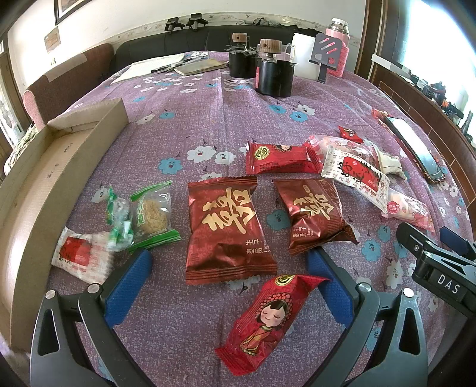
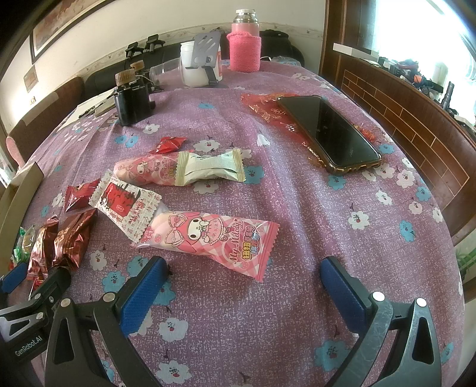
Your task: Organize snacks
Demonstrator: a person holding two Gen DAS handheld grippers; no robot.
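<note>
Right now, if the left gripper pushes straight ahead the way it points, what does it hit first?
Likely the doll-print red snack packet, lying between the open left gripper fingers; next comes the dark red packet. Height above the cloth is unclear.

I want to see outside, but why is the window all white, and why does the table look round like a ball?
In the right wrist view the window is blown out white by daylight; the same in the left wrist view. The fisheye lens bends both pictures, so the flat table bulges and the corners go dark. The phone screen shows only a dull sheen.
</note>
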